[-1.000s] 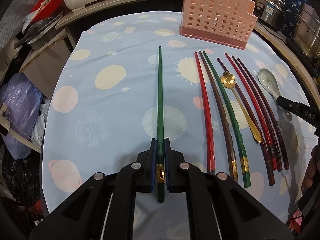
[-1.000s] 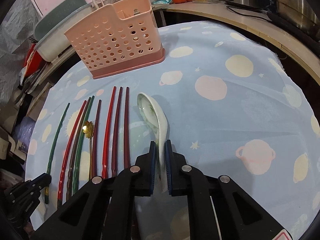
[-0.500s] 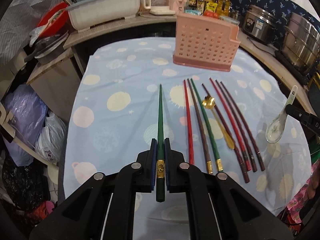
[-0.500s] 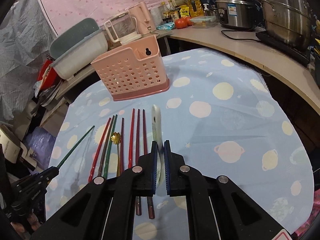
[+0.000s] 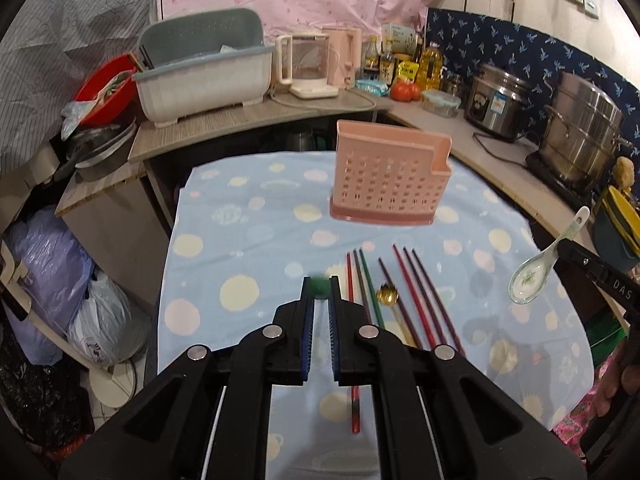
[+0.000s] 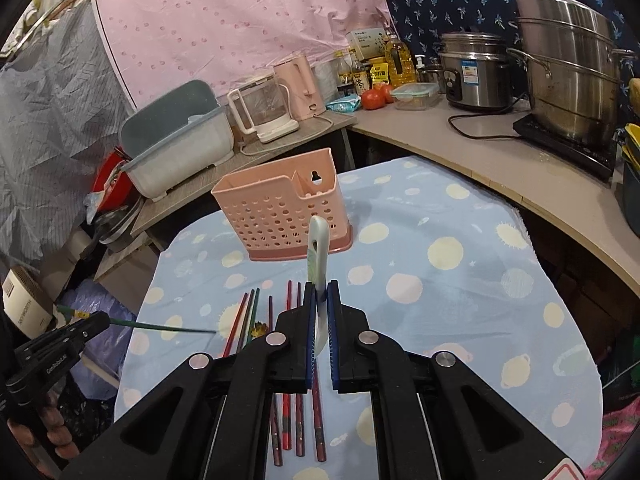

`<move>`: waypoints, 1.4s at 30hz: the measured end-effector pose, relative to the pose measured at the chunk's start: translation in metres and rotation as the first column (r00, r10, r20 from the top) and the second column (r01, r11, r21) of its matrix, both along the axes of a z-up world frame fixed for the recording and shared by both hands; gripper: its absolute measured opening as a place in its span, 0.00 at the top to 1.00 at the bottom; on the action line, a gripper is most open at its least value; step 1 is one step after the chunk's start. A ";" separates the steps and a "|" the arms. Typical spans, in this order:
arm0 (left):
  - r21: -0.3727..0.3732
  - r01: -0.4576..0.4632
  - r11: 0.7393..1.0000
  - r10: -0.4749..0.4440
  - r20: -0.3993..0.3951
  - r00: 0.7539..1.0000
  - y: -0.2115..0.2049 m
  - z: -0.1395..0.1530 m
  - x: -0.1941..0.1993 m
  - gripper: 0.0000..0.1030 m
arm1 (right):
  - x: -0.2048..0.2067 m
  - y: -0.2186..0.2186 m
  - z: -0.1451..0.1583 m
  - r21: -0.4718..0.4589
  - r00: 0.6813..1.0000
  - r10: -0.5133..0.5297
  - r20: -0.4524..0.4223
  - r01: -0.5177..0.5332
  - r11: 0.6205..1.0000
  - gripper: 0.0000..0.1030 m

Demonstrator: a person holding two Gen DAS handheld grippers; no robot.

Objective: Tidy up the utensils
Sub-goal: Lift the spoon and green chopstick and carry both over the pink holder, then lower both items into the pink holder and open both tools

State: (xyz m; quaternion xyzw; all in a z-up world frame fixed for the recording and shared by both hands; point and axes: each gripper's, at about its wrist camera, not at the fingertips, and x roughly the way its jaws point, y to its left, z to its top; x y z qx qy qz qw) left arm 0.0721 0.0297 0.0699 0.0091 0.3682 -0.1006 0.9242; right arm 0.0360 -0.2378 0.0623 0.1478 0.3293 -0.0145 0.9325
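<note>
My left gripper point(image 5: 320, 289) is shut on a green chopstick point(image 5: 320, 285), held in the air and seen end-on; in the right wrist view that green chopstick point(image 6: 160, 325) sticks out level from the left gripper point(image 6: 98, 321). My right gripper point(image 6: 319, 292) is shut on the handle of a white ceramic spoon point(image 6: 318, 252), bowl end up and forward. The same spoon point(image 5: 534, 274) hangs at the right of the left wrist view. A pink perforated holder point(image 5: 388, 178) stands at the table's far side. Several chopsticks point(image 5: 416, 300) and a gold spoon point(image 5: 387, 294) lie on the cloth.
The table wears a blue planet-print cloth point(image 5: 248, 248). A counter wraps behind and to the right, with a dish tub point(image 5: 200, 76), a kettle point(image 5: 308, 68), a rice cooker point(image 5: 496, 100) and a steel steamer pot point(image 5: 580, 132). Plastic bags point(image 5: 52, 272) lie left of the table.
Both grippers have risen above the table, lifting the green chopstick and the white spoon off the cloth. Both views have tilted up, so the counter and wall now show.
</note>
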 end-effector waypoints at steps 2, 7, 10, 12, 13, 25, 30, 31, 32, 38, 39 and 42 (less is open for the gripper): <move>-0.003 0.003 1.000 -0.003 0.020 1.000 -0.001 0.009 0.006 0.93 | 0.005 -0.002 0.008 -0.003 1.000 -0.001 0.017 0.001 1.000 0.94; -0.016 0.013 1.000 -0.012 0.072 0.997 -0.003 0.032 0.027 0.93 | 0.026 -0.011 0.025 -0.005 0.999 -0.009 0.052 0.009 1.000 0.94; -0.025 0.023 0.999 -0.020 0.104 0.994 -0.006 0.049 0.043 0.93 | 0.043 -0.012 0.031 -0.015 0.998 -0.011 0.063 0.012 1.000 0.94; -0.032 0.033 0.999 -0.028 0.128 0.991 -0.009 0.062 0.055 0.93 | 0.056 -0.015 0.035 -0.018 0.998 -0.010 0.067 0.012 1.000 0.94; -0.035 0.038 0.999 -0.032 0.142 0.989 -0.010 0.068 0.062 0.93 | 0.064 -0.016 0.037 -0.018 0.997 -0.012 0.071 0.013 1.000 0.94; -0.085 0.070 0.994 -0.039 0.327 0.944 -0.049 0.148 0.150 0.93 | 0.168 -0.028 0.054 -0.011 0.996 -0.028 0.085 0.029 1.000 0.94; -0.095 0.076 0.993 -0.044 0.304 0.952 -0.064 0.136 0.185 0.93 | 0.199 -0.029 0.040 -0.017 0.998 -0.033 0.052 0.034 0.999 0.94; -0.095 0.077 0.992 -0.047 0.292 0.955 -0.065 0.131 0.190 0.93 | 0.203 -0.028 0.036 -0.019 0.999 -0.033 0.043 0.034 0.999 0.94; -0.092 0.075 0.993 -0.047 0.281 0.959 -0.067 0.126 0.195 0.93 | 0.208 -0.028 0.030 -0.020 0.999 -0.033 0.030 0.034 0.999 0.94; -0.084 0.057 0.995 -0.038 0.214 0.976 -0.066 0.095 0.213 0.93 | 0.226 -0.027 0.001 -0.028 0.999 -0.035 -0.029 0.034 0.999 0.94; -0.086 0.055 0.995 -0.037 0.205 0.978 -0.066 0.092 0.215 0.93 | 0.228 -0.026 -0.003 -0.032 0.999 -0.034 -0.038 0.033 0.999 0.94; -0.091 0.055 0.994 -0.037 0.180 0.983 -0.064 0.085 0.220 0.93 | 0.228 -0.026 -0.010 -0.029 0.998 -0.039 -0.039 0.038 0.999 0.91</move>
